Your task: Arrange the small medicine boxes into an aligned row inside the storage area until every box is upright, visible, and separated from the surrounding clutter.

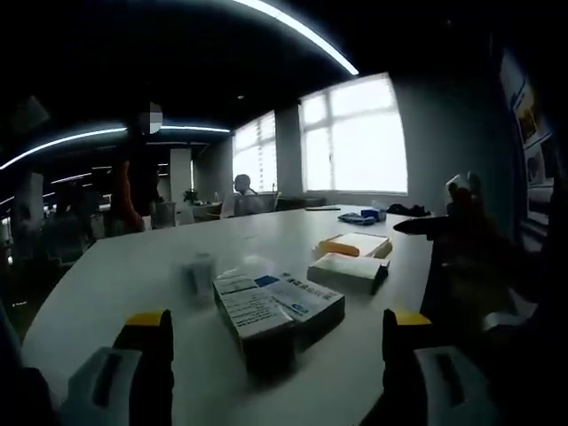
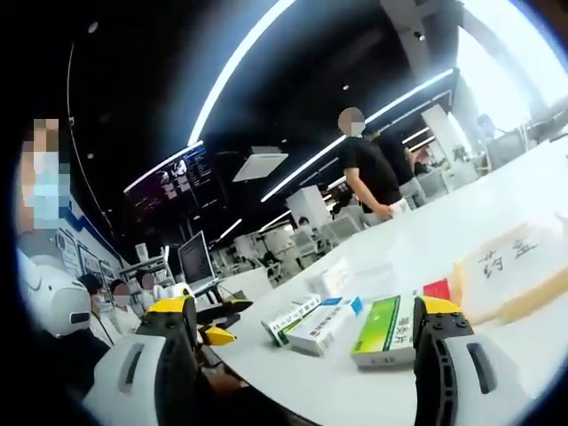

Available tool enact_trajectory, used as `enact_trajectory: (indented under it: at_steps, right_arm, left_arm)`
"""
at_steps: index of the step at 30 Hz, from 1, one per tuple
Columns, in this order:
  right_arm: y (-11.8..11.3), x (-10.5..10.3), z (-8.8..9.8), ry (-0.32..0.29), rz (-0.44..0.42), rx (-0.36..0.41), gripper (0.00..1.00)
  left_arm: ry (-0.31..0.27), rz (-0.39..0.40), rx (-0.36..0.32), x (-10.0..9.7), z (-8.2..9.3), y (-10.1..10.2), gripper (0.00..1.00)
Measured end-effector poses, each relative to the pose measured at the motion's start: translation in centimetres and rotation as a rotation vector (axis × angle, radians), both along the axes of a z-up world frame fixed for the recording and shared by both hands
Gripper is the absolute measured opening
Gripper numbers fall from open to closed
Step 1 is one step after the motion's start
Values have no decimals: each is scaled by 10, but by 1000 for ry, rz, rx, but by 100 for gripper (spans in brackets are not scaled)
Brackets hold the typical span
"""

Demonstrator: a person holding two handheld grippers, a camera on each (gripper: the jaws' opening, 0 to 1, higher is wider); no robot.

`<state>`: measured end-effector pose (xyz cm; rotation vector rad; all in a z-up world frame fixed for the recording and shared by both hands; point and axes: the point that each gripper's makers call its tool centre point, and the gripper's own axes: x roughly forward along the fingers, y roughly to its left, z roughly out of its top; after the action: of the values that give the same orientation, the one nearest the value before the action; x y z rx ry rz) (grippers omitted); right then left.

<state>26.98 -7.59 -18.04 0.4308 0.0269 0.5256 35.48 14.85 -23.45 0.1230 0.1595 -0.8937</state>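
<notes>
Both the left gripper and the right gripper gape wide with nothing held. Straddle the blue-and-white cardboard medicine box at twelve o'clock squarely across its narrow sides before standing it. The right gripper view adds a green-fronted white box at one o'clock and a pale wooden labelled tray at two.

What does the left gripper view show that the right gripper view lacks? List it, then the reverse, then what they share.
Left gripper view: bright windows, a seated person, an orange-topped box. Right gripper view: a standing person in black, a dark monitor, a green box, a handwritten tan label. Shared: the white table, plus open left tongs and right tongs.
</notes>
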Motion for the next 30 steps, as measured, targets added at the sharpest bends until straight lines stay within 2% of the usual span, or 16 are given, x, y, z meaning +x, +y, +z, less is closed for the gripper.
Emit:
enact_trajectory:
  at_steps: [7,18,26,30]
  right_arm:
    - [0,-4,1,-8,-4,4,100]
    - [-5,-6,1,-5,-15,9,100]
    - [-8,-6,0,0,-23,18,100]
    - [-9,-6,-1,2,-25,20,100]
  left_arm:
    - [39,6,12,1,-14,-10,94]
    - [112,71,15,28,-33,-14,78]
    - [128,80,41,34,-42,-19,69]
    - [128,79,58,35,-46,-18,61]
